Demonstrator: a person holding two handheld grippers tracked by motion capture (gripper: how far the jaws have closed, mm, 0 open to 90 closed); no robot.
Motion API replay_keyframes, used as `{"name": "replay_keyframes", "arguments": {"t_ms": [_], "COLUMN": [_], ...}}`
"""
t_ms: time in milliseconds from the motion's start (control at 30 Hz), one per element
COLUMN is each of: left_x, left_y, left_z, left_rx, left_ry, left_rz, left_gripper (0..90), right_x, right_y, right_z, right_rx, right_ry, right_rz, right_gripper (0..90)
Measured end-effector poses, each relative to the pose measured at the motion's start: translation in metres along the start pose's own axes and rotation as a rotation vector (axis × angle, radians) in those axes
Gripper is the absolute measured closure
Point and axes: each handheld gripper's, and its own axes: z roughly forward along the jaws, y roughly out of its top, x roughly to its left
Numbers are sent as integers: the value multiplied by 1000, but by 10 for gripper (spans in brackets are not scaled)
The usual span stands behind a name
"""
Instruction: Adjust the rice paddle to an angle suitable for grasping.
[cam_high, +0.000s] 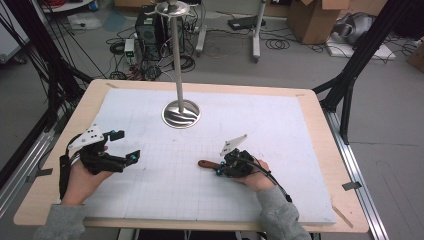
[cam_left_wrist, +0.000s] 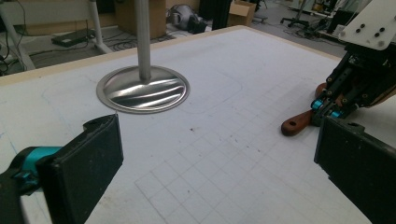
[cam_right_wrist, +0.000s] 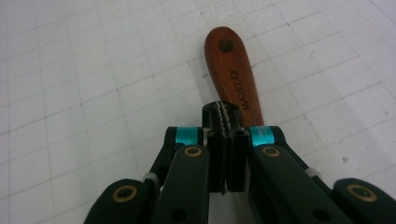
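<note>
1. We see the right tool (cam_high: 220, 168) with its jaws pressed together over the reddish-brown wooden handle with a hanging hole (cam_right_wrist: 232, 77); in the right gripper view the pads look fully closed, and whether they pinch the wood or only rest on top of it we cannot tell
2. The handle lies flat on the white gridded mat (cam_high: 210, 150) covering the desk (cam_high: 320, 120), in front of the right hand (cam_high: 257, 175), its holed end pointing toward the left tool (cam_high: 120, 147)
3. The left tool stands wide open, empty, hovering above the mat well apart from the handle
4. We judge the step in hand to be securing the handle, so we check the grip first: a slight lift should show if the wood comes along
5. If it slips, we open, lower the pads to either side of the handle's narrower part and close squarely across it
6. We keep the wrist level so the handle does not pivot
7. We stay clear of the shiny round metal base with its upright pole (cam_high: 181, 114) farther back on the mat
</note>
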Motion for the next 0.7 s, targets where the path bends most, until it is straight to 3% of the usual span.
{"name": "replay_keyframes", "arguments": {"t_ms": [700], "left_x": [2], "left_y": [-7], "left_z": [-20], "left_rx": [4], "left_ry": [47], "left_rz": [-11], "left_gripper": [17], "right_x": [-23], "right_y": [7], "right_z": [6], "right_rx": [-27], "right_ry": [-40], "right_rz": [75], "right_gripper": [894]}}
